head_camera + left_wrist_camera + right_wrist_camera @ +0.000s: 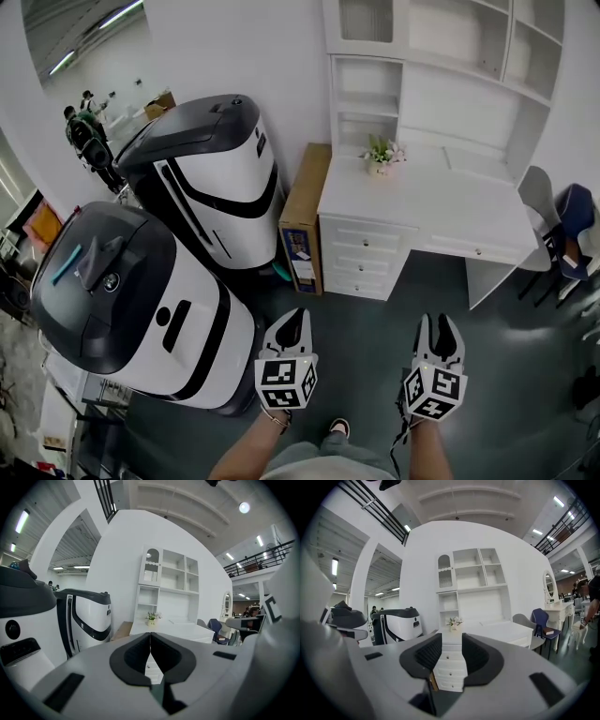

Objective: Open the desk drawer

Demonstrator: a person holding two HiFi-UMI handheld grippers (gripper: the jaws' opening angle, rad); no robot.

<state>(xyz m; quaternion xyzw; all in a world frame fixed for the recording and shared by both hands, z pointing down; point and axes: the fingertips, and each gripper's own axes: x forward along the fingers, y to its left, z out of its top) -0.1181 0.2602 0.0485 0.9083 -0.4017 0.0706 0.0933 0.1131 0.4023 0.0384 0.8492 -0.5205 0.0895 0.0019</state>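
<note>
The desk (422,202) is white, the floor (375,314) dark grey, the carton (305,216) brown.

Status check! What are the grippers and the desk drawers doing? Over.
Left gripper shut, empty. Right gripper open, empty. Desk drawers all closed, untouched. Floor ahead bare.

I hold both grippers level ahead of me, left gripper (289,330) pinched closed, right gripper (438,333) gaping empty.

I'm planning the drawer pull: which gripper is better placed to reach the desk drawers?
Right, probably: the right gripper is open, with the drawers framed between its jaws in its view; the left gripper is shut.
</note>
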